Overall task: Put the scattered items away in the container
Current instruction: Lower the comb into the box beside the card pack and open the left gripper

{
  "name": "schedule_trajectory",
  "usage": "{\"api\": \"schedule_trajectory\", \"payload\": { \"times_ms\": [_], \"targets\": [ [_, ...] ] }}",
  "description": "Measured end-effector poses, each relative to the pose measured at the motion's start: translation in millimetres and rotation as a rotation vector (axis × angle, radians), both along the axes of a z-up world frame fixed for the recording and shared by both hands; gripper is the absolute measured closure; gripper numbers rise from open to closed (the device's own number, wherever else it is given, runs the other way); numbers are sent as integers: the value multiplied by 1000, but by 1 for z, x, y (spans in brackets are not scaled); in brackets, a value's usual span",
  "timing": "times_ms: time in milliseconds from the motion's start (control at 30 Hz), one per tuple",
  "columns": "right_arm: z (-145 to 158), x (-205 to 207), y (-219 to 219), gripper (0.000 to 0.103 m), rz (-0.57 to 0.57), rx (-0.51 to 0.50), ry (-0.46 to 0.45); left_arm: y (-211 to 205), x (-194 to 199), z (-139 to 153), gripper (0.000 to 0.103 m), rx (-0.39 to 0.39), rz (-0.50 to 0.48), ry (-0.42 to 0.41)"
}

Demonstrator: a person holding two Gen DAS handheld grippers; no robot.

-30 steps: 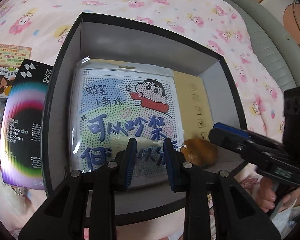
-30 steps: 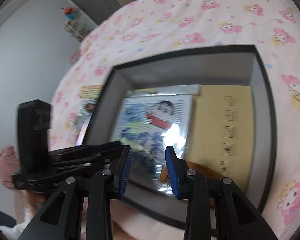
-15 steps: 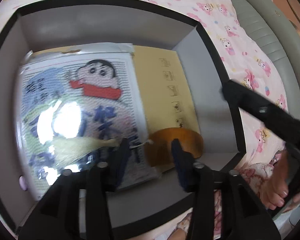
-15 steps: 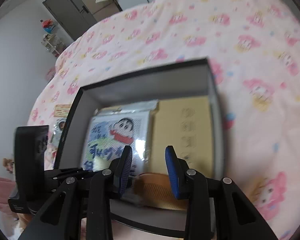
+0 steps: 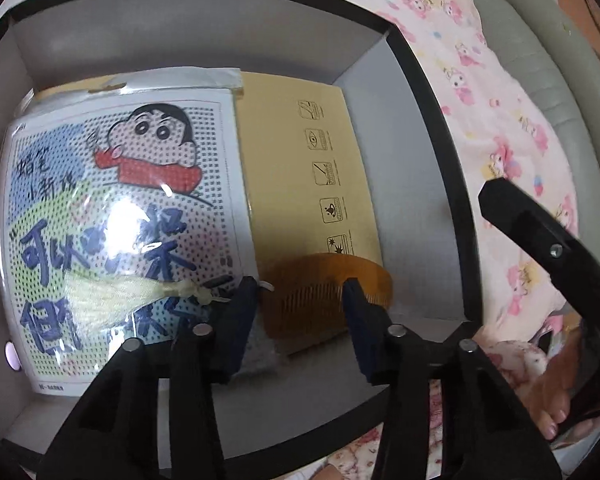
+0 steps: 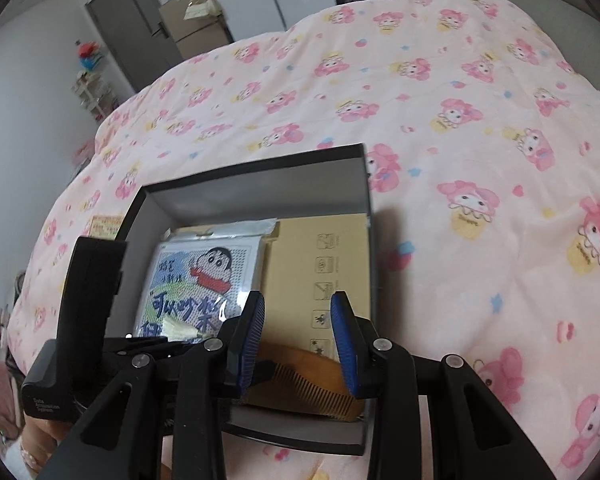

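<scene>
While its jaws close empty, the left gripper (image 5: 300,292) hovers over the comb (image 5: 324,296) in the box (image 5: 432,128).

There is one box (image 5: 432,128) on the bed (image 6: 440,128), black outside and grey inside. In it lie one cartoon sheet in a plastic sleeve (image 5: 120,208), one flat tan carton (image 5: 300,160), and one amber comb (image 5: 324,292) with one pale tassel (image 5: 112,292). Two grippers are visible, left (image 5: 300,292) and right (image 6: 298,316).
</scene>
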State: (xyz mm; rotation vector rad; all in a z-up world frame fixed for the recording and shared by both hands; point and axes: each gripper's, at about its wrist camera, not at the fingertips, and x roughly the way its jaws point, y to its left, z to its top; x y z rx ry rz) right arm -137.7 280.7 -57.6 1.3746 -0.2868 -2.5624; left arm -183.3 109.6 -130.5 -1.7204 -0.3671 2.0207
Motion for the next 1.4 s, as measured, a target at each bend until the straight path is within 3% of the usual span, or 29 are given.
{"api": "schedule_trajectory", "payload": {
  "times_ms": [133,233,267,300,367,467,567,733,800,900,1033,1200,1300,1400],
  "targets": [
    [-2,-3,0,72,0,-19,-13,-22,8,9,65,134,20,-9],
    [-4,-4,-4,72,12,-22,-18,-22,8,6,74,306,-24,-83],
    [-4,-4,-4,72,14,-22,-20,-16,6,4,74,301,-35,-94],
    [-5,-5,-4,72,16,-23,-23,-10,6,0,75,223,-33,-81],
    [-7,-6,-3,72,16,-26,-31,-1,1,-9,83,140,-18,-79],
    [-12,-7,2,72,7,-45,-53,-3,1,-9,89,145,17,-75],
    [-16,-9,3,72,10,-77,-74,-12,8,6,92,123,39,-19],
    [-22,-8,-17,72,91,-127,-110,-57,15,14,93,79,126,-11],
    [-27,-7,-29,72,135,-141,-137,-72,12,9,90,73,144,-24],
    [-41,-11,-47,72,181,-138,-202,-85,9,12,80,-19,172,-22],
    [-57,-20,-61,72,215,-136,-287,-97,9,23,70,-63,185,33],
    [-70,-24,-67,72,230,-57,-337,-92,-7,21,70,-62,129,108],
    [-82,-24,-68,71,258,-107,-392,-78,-22,5,71,-113,98,93],
    [-84,-23,-77,70,281,-109,-394,-91,-18,9,71,-156,92,130]
  ]
}}
